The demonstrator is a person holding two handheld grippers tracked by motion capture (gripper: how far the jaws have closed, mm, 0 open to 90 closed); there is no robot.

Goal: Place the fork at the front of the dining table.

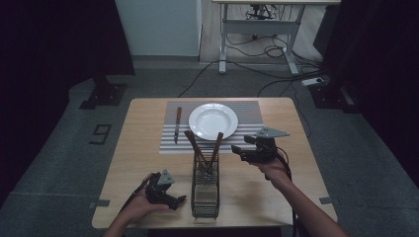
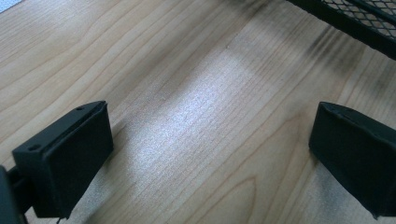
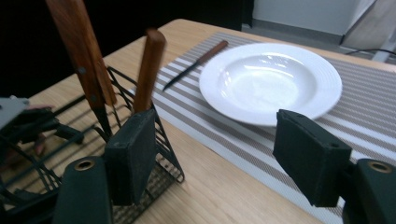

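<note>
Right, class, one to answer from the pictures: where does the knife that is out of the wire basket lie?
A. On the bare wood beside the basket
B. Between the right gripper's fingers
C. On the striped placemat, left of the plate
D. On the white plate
C: the knife lies flat on the striped placemat, just left of the white plate and apart from it.

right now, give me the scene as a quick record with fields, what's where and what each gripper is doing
surface: wooden table
placemat: striped, far half of the table
plate: white, empty, on the placemat
knife: flat on the placemat, left of the plate
caddy: black wire mesh, near the placemat, holds two wooden-handled utensils
left gripper: open, low over bare wood beside the caddy
right gripper: open, empty, right of the utensil handles
</note>
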